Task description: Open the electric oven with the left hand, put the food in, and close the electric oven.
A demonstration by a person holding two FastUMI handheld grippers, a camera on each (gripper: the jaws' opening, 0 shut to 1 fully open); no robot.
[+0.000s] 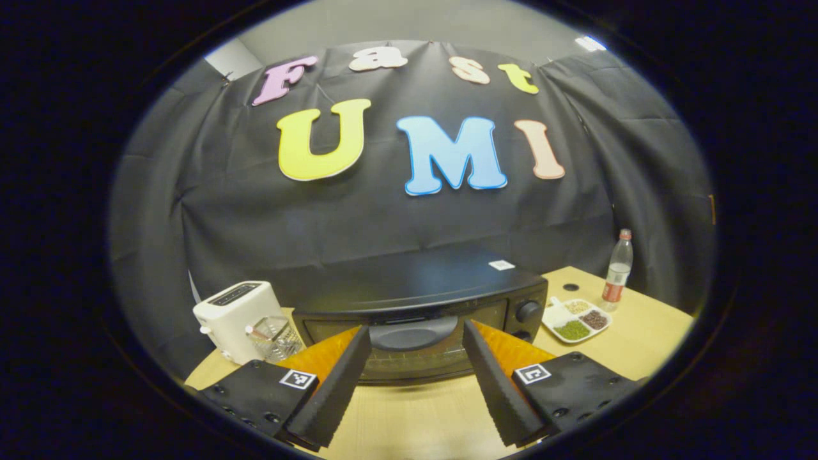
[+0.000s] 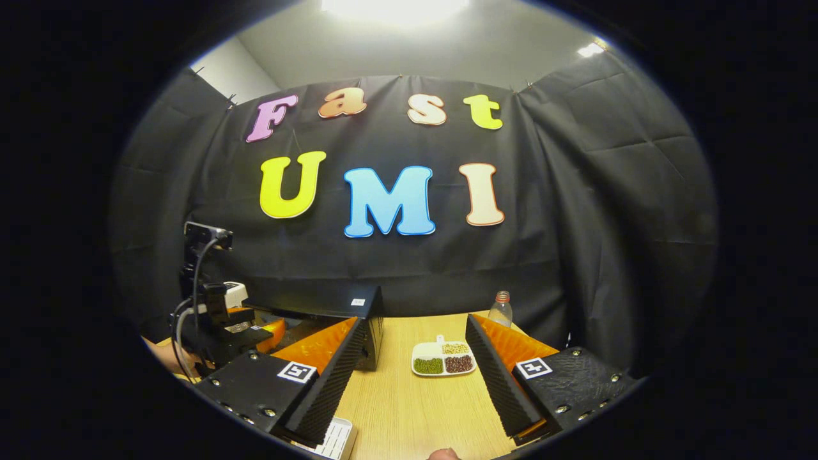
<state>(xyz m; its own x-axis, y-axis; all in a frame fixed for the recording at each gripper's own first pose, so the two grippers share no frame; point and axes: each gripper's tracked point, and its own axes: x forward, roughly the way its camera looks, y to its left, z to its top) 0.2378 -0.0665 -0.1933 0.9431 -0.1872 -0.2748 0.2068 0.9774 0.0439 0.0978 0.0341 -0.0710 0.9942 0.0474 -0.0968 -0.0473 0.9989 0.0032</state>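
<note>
The left gripper (image 1: 415, 377) hovers with fingers spread wide, lined up on the oven's handle (image 1: 414, 332) so it can grip the closed door. The oven (image 1: 415, 300) sits mid-table. The right gripper (image 2: 412, 377), fingers also apart, waits facing the divided food dish (image 2: 443, 358).

The left gripper (image 1: 415, 358) is held level with its jaws spread wide apart. The right gripper (image 2: 412, 358) is likewise held level, jaws parted.
</note>
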